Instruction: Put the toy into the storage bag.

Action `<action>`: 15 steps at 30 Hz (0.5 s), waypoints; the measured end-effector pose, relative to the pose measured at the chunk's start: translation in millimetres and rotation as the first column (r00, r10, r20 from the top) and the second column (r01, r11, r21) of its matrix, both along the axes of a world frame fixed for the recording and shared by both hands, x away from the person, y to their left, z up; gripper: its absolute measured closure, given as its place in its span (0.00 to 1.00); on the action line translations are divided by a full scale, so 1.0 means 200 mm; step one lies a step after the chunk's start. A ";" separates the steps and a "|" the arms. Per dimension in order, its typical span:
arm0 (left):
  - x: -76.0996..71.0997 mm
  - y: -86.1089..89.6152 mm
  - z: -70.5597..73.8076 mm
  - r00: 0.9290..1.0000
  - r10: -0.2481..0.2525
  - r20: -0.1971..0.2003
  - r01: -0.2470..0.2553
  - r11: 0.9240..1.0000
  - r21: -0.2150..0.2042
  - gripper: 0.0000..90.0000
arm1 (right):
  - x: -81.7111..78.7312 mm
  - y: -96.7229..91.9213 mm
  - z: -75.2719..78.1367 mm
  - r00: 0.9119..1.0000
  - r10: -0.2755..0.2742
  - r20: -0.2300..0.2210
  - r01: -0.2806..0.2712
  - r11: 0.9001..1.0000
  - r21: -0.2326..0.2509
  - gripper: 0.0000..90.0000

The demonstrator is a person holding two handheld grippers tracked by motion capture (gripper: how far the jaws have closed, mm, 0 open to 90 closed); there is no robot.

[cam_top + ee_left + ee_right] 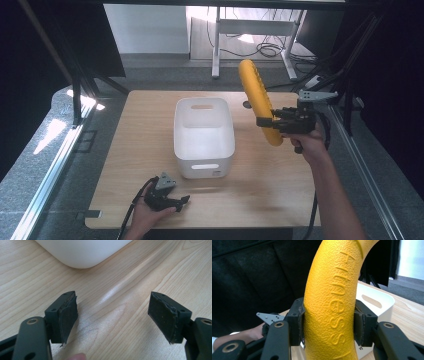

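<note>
Left tongs (184,200) low, jaws wide apart; right tongs (261,121) raised, clamped.

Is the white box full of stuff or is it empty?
Empty. In the high view the white box shows a bare white floor inside. The yellow ring is outside it, held up in the right tool.

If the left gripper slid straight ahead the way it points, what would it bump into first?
Probably the white bin: the left gripper, fingers open, points across bare table toward its rounded corner, though it might only graze it.

Pebbled matt yellow ring (332,302), smooth glossy white plastic bin (203,137), pale wood-grain table (270,175) with soft sheen
</note>
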State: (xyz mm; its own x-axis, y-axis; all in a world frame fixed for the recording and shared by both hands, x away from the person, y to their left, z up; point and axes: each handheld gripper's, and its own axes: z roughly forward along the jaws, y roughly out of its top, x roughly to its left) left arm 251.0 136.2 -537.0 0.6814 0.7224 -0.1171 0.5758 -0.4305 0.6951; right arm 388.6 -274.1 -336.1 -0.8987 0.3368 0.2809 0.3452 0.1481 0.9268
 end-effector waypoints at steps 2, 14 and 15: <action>0.00 0.00 0.00 1.000 -0.003 0.001 0.003 1.000 0.000 0.27 | 0.00 0.01 0.00 1.000 0.008 -0.002 -0.008 1.000 0.004 0.57; 0.00 0.00 0.00 1.000 0.005 -0.001 -0.005 1.000 -0.003 0.26 | -0.02 0.04 0.03 1.000 0.022 0.015 -0.022 0.999 0.026 0.57; 0.00 0.00 0.00 1.000 0.005 -0.001 -0.005 1.000 -0.003 0.26 | -0.02 0.05 0.04 1.000 0.024 0.018 -0.024 0.999 0.029 0.57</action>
State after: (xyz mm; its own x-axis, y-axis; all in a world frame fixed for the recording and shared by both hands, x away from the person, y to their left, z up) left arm 251.1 135.6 -537.3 0.6780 0.7252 -0.1197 0.5785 -0.4260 0.6957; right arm 384.8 -264.9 -328.9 -0.9114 0.3070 0.2740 0.3250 0.1288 0.9369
